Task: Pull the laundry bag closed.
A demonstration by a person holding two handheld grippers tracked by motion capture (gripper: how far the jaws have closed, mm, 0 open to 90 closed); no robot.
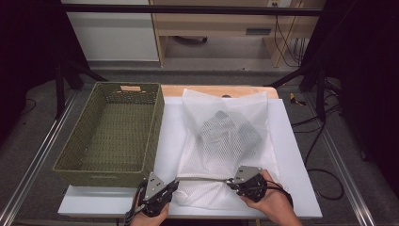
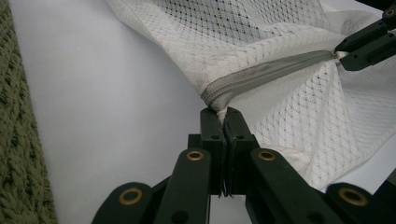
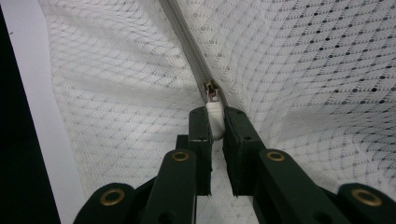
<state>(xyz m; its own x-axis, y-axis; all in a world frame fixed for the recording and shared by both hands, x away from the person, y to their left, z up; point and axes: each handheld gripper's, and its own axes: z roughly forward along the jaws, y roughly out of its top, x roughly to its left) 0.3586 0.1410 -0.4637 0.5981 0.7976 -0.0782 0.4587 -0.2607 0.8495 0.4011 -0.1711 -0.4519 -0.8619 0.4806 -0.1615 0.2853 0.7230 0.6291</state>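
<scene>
A white mesh laundry bag (image 1: 226, 132) lies on the white table (image 1: 169, 136) with a dark garment (image 1: 230, 129) inside it. Its grey zipper (image 1: 202, 179) runs along the near edge, pulled taut between both grippers. My left gripper (image 1: 175, 182) is shut on the bag's corner at the zipper's end (image 2: 219, 100), seen close in the left gripper view (image 2: 223, 114). My right gripper (image 1: 229, 182) is shut on the white pull tab (image 3: 215, 116) of the zipper slider (image 3: 211, 91). The left gripper view also shows the right gripper (image 2: 343, 53) at the zipper's far end.
A green woven basket (image 1: 157, 127) stands empty at the left of the table, close beside the bag; its wall (image 2: 14, 140) shows at the left of the left gripper view. Black frame legs and cables stand on the floor around the table.
</scene>
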